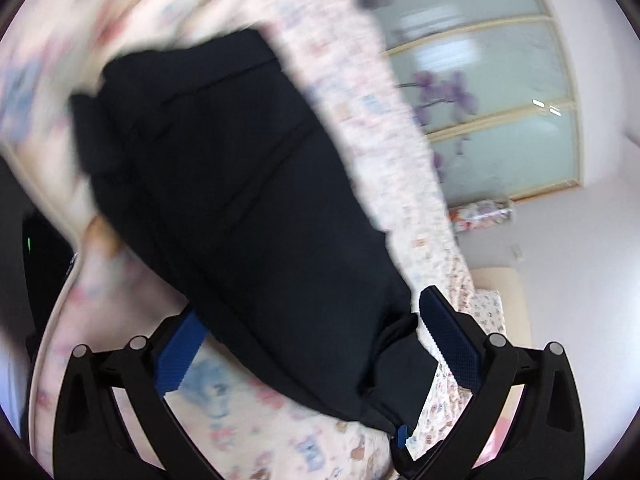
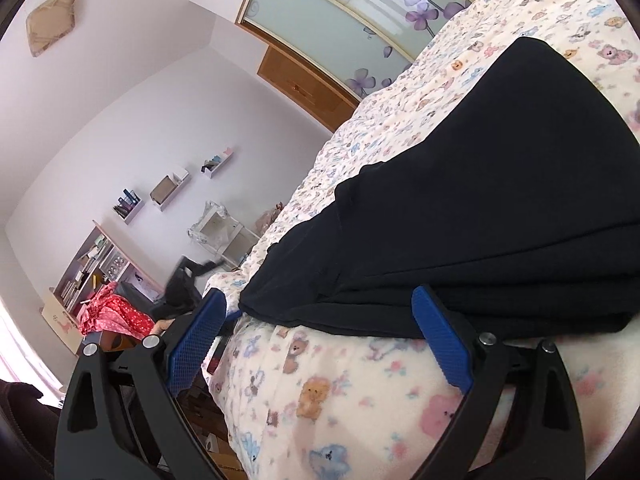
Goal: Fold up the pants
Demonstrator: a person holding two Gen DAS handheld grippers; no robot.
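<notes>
Right gripper (image 2: pixel 320 340) gapes wide at the pants' (image 2: pixel 500 200) near edge; left gripper (image 1: pixel 312 344) stands wide too.

White walls (image 2: pixel 120 92); frosted wardrobe doors (image 2: pixel 340 20) with purple flowers; wooden drawers (image 2: pixel 304 84); small wall shelves (image 2: pixel 168 190); bookcase (image 2: pixel 92 264); bed under teddy-print blanket (image 2: pixel 340 392). Daylit.

Bright, even daylight in both views; no hard shadows. Left wrist view heavily motion-blurred: bedspread (image 1: pixel 360 92) print smeared, dark pants (image 1: pixel 240 200) edges soft. Right wrist view mostly sharp, near blanket soft. Glare streaks on wardrobe glass (image 2: pixel 320 20). Strong fisheye bending, black vignette corners.
</notes>
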